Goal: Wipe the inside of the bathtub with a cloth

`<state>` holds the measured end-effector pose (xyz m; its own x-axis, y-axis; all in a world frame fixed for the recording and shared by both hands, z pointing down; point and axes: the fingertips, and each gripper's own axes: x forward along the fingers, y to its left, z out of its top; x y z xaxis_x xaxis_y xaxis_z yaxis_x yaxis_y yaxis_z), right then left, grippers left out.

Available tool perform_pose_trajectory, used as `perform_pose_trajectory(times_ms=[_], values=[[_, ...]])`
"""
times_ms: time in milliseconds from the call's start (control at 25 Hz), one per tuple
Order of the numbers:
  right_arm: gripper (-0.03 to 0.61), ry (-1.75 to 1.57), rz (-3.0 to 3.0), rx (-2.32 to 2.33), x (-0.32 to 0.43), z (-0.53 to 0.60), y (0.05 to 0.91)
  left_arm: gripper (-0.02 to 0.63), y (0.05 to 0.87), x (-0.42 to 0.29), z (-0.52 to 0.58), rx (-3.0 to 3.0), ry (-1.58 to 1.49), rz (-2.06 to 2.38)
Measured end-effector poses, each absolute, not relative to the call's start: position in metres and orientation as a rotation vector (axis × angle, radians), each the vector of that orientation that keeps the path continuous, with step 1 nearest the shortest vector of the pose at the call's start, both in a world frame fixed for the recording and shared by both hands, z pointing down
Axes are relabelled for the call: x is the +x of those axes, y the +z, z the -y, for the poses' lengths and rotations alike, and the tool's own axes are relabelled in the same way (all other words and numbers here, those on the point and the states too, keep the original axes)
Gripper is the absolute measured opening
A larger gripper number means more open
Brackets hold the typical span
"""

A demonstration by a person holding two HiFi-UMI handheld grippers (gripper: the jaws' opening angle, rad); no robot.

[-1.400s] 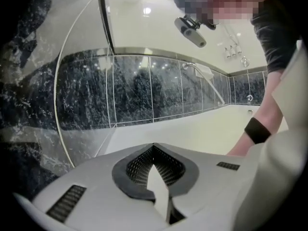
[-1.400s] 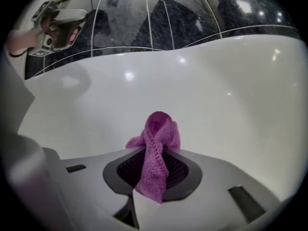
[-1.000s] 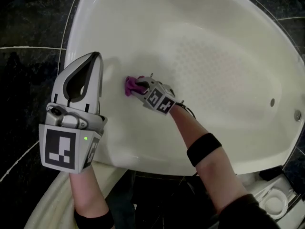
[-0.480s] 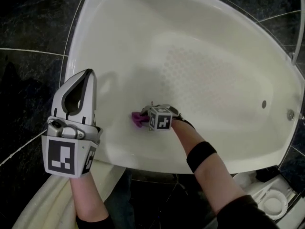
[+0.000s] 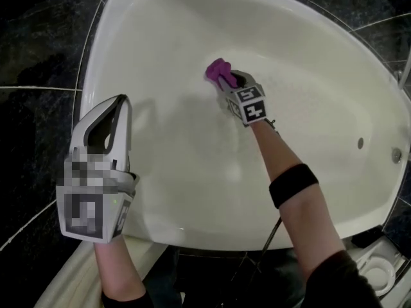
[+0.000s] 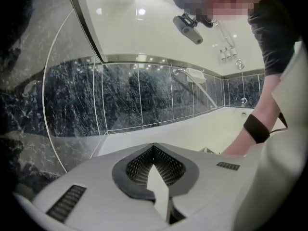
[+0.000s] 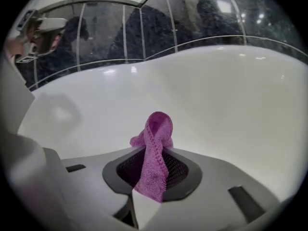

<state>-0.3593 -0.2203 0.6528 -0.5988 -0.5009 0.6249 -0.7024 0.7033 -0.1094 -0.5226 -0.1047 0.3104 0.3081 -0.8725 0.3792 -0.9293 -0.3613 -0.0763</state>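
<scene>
The white corner bathtub (image 5: 308, 76) fills the head view. My right gripper (image 5: 226, 77) reaches into it toward the far side, shut on a purple cloth (image 5: 217, 69). The cloth's bunched end presses on the tub's inner surface. In the right gripper view the cloth (image 7: 156, 129) stands folded out of the closed right gripper (image 7: 153, 153), with the tub wall (image 7: 216, 90) just ahead. My left gripper (image 5: 123, 99) hovers over the tub's left rim, away from the cloth. Seen from its own camera, the left gripper (image 6: 154, 147) is shut and empty.
Dark marbled tiles (image 5: 38, 50) surround the tub. Two round metal fittings (image 5: 360, 143) (image 5: 396, 154) sit on the right inner wall. A pale towel (image 5: 64, 281) lies at the near left and a white fixture (image 5: 379, 274) at the near right. A tap (image 6: 190, 73) stands on the far rim.
My right gripper carried the cloth from the tub's left wall toward the near side, then swept up and right to the far part. The left gripper has barely moved.
</scene>
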Motion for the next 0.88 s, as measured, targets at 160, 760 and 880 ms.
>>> perform_pose_trajectory(times_ms=[160, 760, 880], values=[[0.11, 0.391, 2.211, 1.192, -0.317, 0.29, 0.662, -0.003, 0.321, -0.539, 0.11, 2.504, 0.501, 1.692], [0.104, 0.162, 2.326, 0.443, -0.455, 0.193, 0.716, -0.003, 0.352, -0.576, 0.122, 2.429, 0.52, 1.737], [0.104, 0.122, 2.34, 0.166, -0.468, 0.118, 0.72, -0.003, 0.35, -0.569, 0.124, 2.43, 0.519, 1.729]])
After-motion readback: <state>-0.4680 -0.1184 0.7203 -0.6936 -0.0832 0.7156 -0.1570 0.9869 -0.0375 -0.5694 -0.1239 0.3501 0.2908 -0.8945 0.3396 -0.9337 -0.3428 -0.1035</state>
